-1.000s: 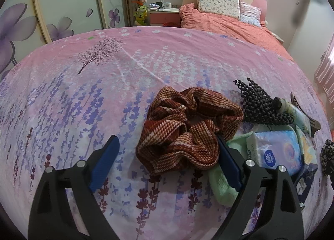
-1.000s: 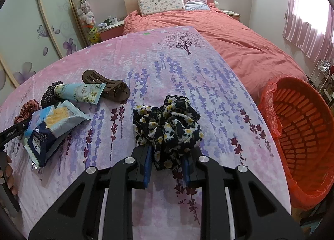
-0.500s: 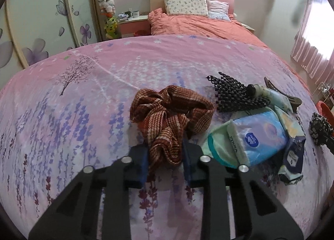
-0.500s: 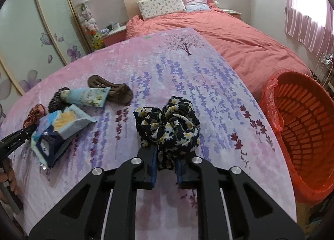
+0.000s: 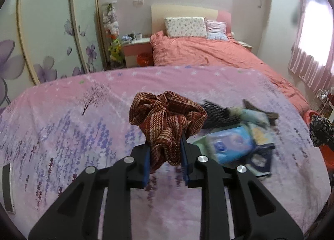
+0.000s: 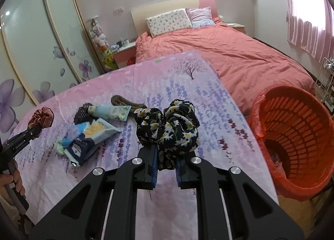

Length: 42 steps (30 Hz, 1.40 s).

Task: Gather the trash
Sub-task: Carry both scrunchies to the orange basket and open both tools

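My left gripper [image 5: 165, 148] is shut on a brown plaid scrunchie [image 5: 167, 118], held up off the pink flowered cloth [image 5: 62, 135]. My right gripper [image 6: 166, 156] is shut on a black floral scrunchie [image 6: 173, 127], also lifted above the cloth. A red plastic basket [image 6: 302, 123] lined with a red bag stands on the floor to the right of the right gripper. In the right wrist view the brown scrunchie [image 6: 41, 117] shows at the far left in the other gripper.
On the cloth between the grippers lie a blue tissue pack [image 5: 229, 146], a snack packet [image 6: 98, 133], a pale tube [image 6: 110, 112], a brown hair clip [image 6: 125, 102] and a black spiky brush [image 6: 81, 112]. A bed with a coral duvet [image 6: 229, 58] lies beyond. A hand [image 6: 10, 183] shows at lower left.
The left jaws closed on the brown scrunchie and raised it off the cloth. The right gripper tightened on the floral scrunchie and lifted it too.
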Motion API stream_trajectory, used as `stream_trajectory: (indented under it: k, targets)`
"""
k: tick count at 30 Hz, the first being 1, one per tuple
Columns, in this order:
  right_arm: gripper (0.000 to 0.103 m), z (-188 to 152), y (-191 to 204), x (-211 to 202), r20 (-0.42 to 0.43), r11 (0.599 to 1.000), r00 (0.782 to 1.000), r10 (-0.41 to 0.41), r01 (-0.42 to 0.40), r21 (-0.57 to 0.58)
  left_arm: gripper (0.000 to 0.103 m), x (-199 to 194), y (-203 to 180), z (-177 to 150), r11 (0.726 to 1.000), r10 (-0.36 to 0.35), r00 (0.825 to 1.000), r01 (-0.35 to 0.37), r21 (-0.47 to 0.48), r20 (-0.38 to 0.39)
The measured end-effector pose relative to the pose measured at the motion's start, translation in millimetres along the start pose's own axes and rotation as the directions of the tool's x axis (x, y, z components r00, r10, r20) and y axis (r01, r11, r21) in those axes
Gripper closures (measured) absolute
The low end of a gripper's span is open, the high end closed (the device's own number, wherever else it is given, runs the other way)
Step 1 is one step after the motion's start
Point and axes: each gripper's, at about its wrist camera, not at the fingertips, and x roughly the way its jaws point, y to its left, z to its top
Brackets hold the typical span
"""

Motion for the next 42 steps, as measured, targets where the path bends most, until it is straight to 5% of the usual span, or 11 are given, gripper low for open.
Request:
stream_trajectory:
  k: [10, 20, 32, 42]
  targets:
    - [0.089, 3.8, -18.6, -45.2, 0.107, 0.999, 0.994, -0.034, 0.034, -0.003, 0.079, -50.8, -65.1, 8.8, 0.995, -0.096, 0.992, 0.094, 0.031, 0.079]
    - [0.089, 0.2, -45.5, -85.4, 0.223, 0.994, 0.969, -0.107, 0.110, -0.004, 0.078, -84.2, -148.0, 12.5, 0.973, -0.219, 0.965, 0.205, 0.107, 0.146]
    - [0.089, -1.7, -94.9, -94.3, 0.255, 0.987, 0.953, -0.161, 0.148, 0.069, 0.078, -84.9, -233.1, 9.3, 0.930, -0.347, 0.929, 0.323, 0.174, 0.127]
    - [0.089, 1.0, -145.3, -92.4, 0.253, 0.972, 0.944, -0.213, 0.180, 0.148, 0.078, -65.5, -314.6, 1.3, 0.872, -0.468, 0.882, 0.450, 0.193, 0.058]
